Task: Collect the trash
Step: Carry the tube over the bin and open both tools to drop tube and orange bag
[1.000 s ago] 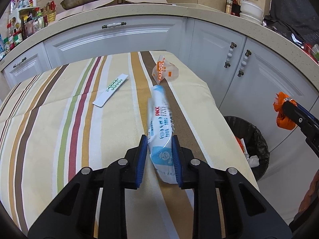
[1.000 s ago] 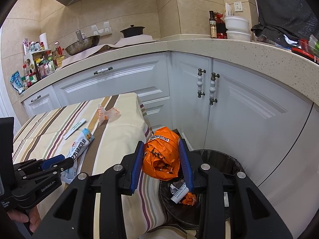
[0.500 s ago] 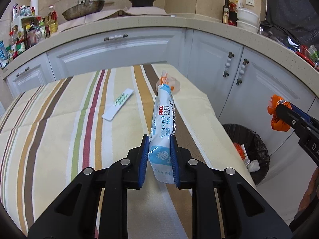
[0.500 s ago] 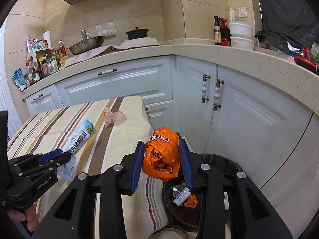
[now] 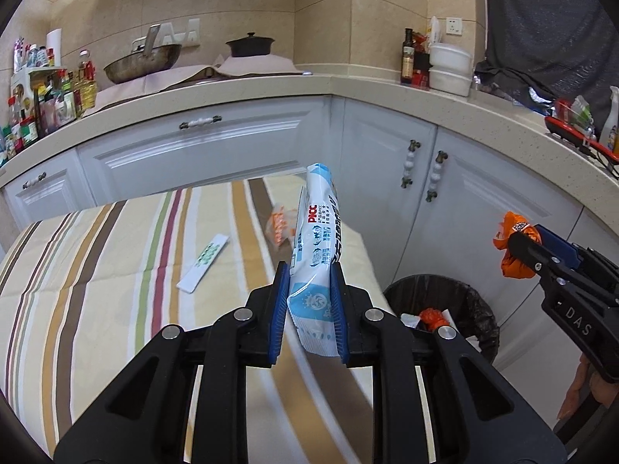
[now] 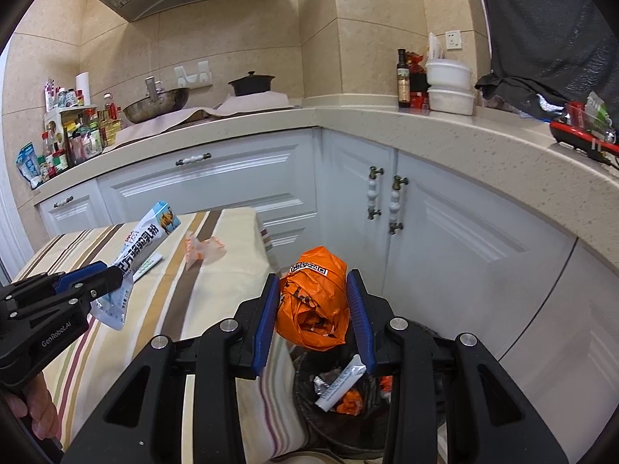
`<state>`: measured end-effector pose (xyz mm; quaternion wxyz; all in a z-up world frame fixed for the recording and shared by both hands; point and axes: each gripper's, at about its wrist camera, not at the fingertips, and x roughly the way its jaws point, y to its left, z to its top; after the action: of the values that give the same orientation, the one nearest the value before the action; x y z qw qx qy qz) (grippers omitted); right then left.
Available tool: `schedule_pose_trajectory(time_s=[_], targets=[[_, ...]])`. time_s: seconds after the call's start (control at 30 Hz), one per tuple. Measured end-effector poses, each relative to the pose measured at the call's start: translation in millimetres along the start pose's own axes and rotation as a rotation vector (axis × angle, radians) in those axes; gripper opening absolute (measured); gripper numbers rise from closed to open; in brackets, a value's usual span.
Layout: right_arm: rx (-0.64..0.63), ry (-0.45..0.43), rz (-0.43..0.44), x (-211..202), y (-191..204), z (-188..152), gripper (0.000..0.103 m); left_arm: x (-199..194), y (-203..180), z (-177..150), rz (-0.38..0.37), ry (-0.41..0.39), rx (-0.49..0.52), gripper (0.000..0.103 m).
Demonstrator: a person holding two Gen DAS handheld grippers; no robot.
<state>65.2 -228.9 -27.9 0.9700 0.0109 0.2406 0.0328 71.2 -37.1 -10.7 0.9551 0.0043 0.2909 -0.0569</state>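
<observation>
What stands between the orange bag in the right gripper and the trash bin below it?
Nothing visible. The orange bag hangs in the right gripper directly over the open trash bin, with only air between.

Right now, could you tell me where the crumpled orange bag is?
The orange bag is clamped in the right gripper, held directly above the black trash bin beside the striped table's right edge.

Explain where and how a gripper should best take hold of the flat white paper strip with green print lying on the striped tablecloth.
Probably across its narrow width near the middle of the flat white paper strip with green print, coming from above. It lies flat on the striped tablecloth, long and thin, so only the long edges offer the gripper any purchase.
</observation>
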Motion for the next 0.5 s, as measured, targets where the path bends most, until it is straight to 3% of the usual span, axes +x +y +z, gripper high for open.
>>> schedule_pose_trajectory(time_s=[0.27,0.5], targets=[[0.019,-0.010,-0.060,-1.9,-29.1,3.1,0.036,7.2,-43.3,13.4,-0.074,-0.027,0.052,0.020],[0.055,0.001,-0.096,4.9,-55.0,-1.1,0.036,27.3,-83.2,15.1,-0.117,-0.003,0.108,0.020]])
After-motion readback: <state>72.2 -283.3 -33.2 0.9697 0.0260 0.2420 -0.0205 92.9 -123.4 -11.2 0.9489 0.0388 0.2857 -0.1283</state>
